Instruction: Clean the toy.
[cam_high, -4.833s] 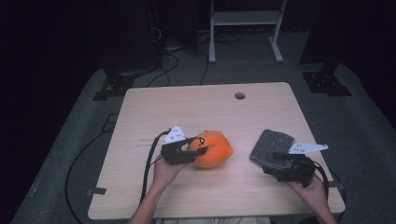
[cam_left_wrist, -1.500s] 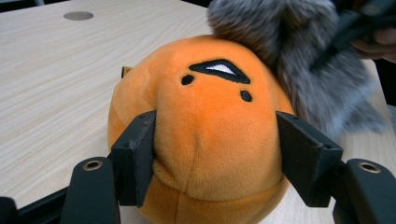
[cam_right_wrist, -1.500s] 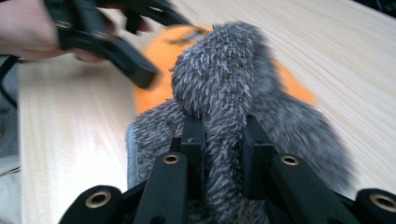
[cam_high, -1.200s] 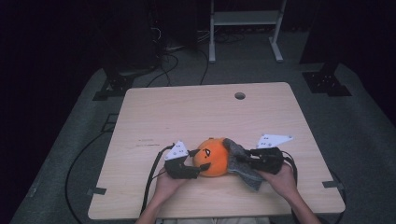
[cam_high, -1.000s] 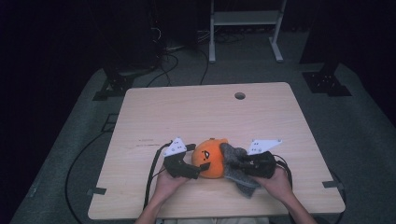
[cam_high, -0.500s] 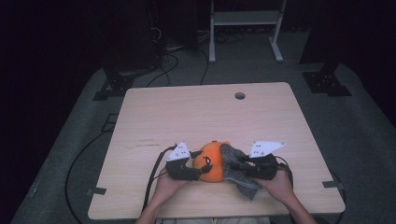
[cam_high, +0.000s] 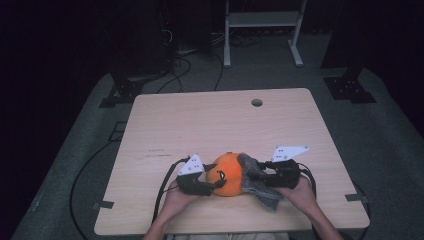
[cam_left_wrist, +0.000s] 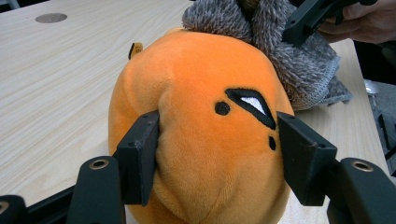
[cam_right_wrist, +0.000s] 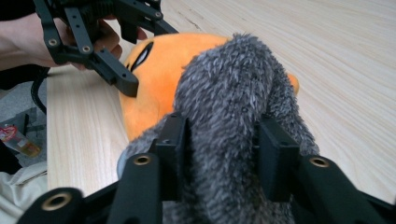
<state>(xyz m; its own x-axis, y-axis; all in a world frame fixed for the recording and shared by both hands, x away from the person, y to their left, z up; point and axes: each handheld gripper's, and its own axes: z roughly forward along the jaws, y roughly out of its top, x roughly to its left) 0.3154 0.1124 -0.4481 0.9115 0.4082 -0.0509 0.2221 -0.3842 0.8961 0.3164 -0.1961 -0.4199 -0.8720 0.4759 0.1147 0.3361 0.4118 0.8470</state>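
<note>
the orange plush toy (cam_high: 228, 174) sits on the wooden table (cam_high: 210, 125) near its front edge, at about 6 o'clock of the tabletop in the high view; the left gripper (cam_high: 206, 186) comes at it from 9 o'clock and the right gripper (cam_high: 260, 176) from 3 o'clock; the work in hand looks like putting the grey fuzzy cloth (cam_high: 257, 181) over or onto the toy.

in the left gripper view the left gripper (cam_left_wrist: 219, 154) is clamped on the plush toy (cam_left_wrist: 205, 130), both pads pressed into its soft face just below the black eye mark, the fabric dented at the left pad; its jaws have just been closing onto the toy, so the steadying hold seems done.

in the right gripper view the right gripper (cam_right_wrist: 219, 140) has a thick fold of the grey fuzzy cloth (cam_right_wrist: 233, 121) between its jaws; they have just been opening, and whether the pads still pinch the fold i cannot tell; the cloth rises over the toy's side at 12 o'clock from those jaws and touches the orange surface (cam_right_wrist: 159, 74).

judged from this, the cloth has reached the toy's right flank but covers only part of it; most of the face is bare; what remains is likely to draw or spread the cloth further and then release both.
</note>
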